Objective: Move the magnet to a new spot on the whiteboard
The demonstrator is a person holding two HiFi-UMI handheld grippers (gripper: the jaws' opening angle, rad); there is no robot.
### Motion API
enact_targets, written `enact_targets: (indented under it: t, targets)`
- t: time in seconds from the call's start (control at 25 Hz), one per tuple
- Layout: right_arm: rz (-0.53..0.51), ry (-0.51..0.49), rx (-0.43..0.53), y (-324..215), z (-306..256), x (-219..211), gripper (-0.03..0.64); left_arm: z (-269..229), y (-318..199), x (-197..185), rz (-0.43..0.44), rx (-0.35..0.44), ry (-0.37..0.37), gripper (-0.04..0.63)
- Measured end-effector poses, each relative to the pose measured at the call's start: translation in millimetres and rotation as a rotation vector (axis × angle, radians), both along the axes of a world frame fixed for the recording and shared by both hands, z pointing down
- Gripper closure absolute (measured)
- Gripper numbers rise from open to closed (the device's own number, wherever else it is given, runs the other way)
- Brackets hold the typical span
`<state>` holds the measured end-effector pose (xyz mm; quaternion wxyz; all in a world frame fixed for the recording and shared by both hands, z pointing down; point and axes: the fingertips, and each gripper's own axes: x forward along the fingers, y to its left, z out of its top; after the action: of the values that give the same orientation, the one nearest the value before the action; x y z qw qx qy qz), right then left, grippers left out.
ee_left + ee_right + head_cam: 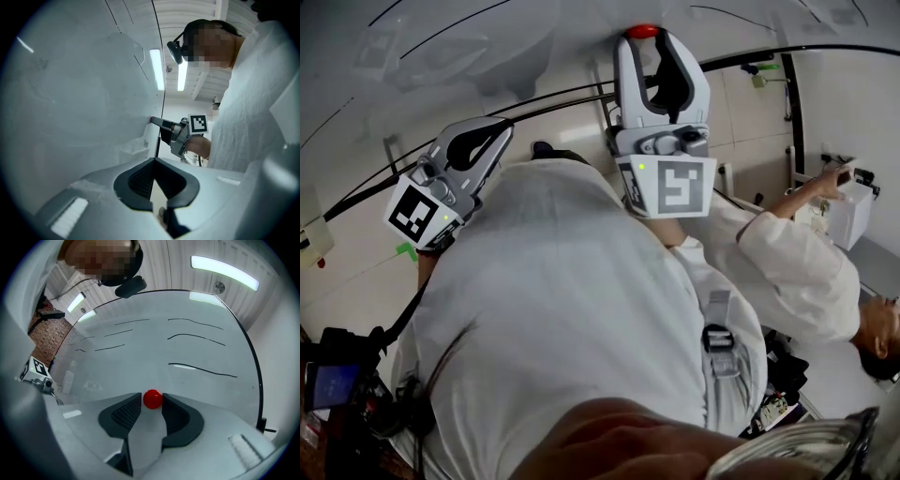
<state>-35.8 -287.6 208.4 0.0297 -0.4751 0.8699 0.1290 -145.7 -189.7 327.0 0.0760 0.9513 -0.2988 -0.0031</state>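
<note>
A small red round magnet [152, 399] sits against the whiteboard [187, 348], which carries several thin black lines. My right gripper [151, 403] is shut on the magnet, one pad on each side. In the head view the right gripper [647, 37] points up at the whiteboard [487, 56] with the magnet [643, 31] at its tip. The left gripper view also shows the right gripper [154, 120] pressed to the whiteboard [70, 93]. My left gripper [499, 129] hangs lower left, close to the board; its jaws meet in the left gripper view [152, 161], holding nothing.
The wearer's white coat [572, 319] fills the head view's middle. A second person in white [797, 267] at the right reaches toward a white box [853, 211]. A dark device with a screen [337, 384] sits at the lower left.
</note>
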Motion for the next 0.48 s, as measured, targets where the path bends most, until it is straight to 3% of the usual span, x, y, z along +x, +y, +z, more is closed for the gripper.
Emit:
enact_targets:
  t: [0.32, 0.48]
  targets:
    - [0.061, -0.007, -0.040, -5.3, 7.8, 28.5, 0.451, 3.9, 3.0, 2.5, 0.003, -0.028, 0.017, 0.594]
    - [0.039, -0.032, -0.137, 13.6, 30.0, 26.6, 0.449, 13.2, 15.9, 16.8, 0.059, -0.068, 0.006, 0.594]
